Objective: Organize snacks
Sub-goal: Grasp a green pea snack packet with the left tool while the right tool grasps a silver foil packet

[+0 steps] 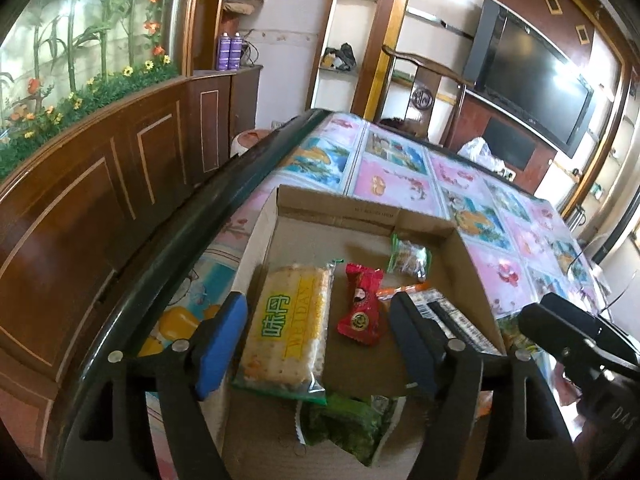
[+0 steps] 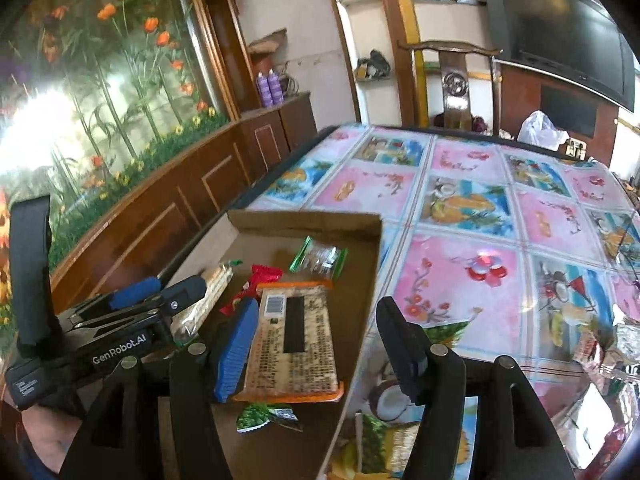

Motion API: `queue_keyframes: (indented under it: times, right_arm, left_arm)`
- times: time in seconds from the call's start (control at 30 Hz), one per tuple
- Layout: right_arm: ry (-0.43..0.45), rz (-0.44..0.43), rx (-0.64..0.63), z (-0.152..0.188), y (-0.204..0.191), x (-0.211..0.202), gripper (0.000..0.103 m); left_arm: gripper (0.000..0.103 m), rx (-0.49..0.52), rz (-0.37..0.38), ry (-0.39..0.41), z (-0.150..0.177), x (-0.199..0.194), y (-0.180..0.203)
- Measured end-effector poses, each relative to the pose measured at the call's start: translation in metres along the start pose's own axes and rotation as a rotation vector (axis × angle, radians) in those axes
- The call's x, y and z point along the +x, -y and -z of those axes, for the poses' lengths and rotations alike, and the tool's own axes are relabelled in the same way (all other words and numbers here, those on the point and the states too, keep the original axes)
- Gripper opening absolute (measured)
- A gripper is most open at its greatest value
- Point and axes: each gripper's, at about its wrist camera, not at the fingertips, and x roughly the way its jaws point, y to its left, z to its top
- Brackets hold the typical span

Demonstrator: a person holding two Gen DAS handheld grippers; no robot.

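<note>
Table [image 2: 472,216]: long, dark-edged, laid with a glossy cloth of pink and blue fruit-and-flower squares; takes up most of the room ahead.

Cardboard box [image 1: 472,264]: shallow, open-topped tray at the table's near left corner, flap standing at its far end. All snacks listed below lie inside it.

Left gripper [image 1: 320,340]: black frame, blue pads, held above the box; tongs stand well apart with nothing pressed between them, the cracker pack and red candy lying on the box floor beneath the gap.

Right gripper [image 2: 320,344]: same make, poised over the box's right wall; tongs apart, gripping nothing, one finger over the box, the other over the cloth.

Cracker pack [image 1: 286,328]: clear wrap, yellow band, green characters; left side of box.

Orange-edged packet [image 2: 292,344]: printed back and barcode up; right side of box.

Green wrapper [image 1: 348,428]: near end of box.

Small clear-and-green bag [image 1: 408,256]: far end.

Red candy [image 1: 360,304]: centre, between cracker pack and orange-edged packet.
</note>
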Motion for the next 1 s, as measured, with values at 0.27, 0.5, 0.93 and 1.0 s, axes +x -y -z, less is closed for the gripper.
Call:
queue_keyframes:
  times: [0.27, 0.5, 0.93, 1.0]
  right_arm:
    - [0.068, 0.01, -0.018, 0.01, 0.021, -0.034, 0.066]
    - [0.075, -0.008, 0.128, 0.014, 0.086, -0.069, 0.066]
    - [0.083, 0.115, 0.435, 0.041, 0.206, -0.117, 0.066]
    - [0.081, 0.113, 0.44, 0.041, 0.208, -0.117, 0.066]
  left_arm:
    - [0.078, 0.058, 0.037, 0.073, 0.0, -0.037, 0.032]
    - [0.078, 0.161, 0.092, 0.074, 0.015, -0.059, 0.08]
    - [0.078, 0.434, 0.192, -0.1, 0.065, -0.024, 0.182]
    - [0.078, 0.47, 0.197, -0.14, 0.067, -0.012, 0.19]
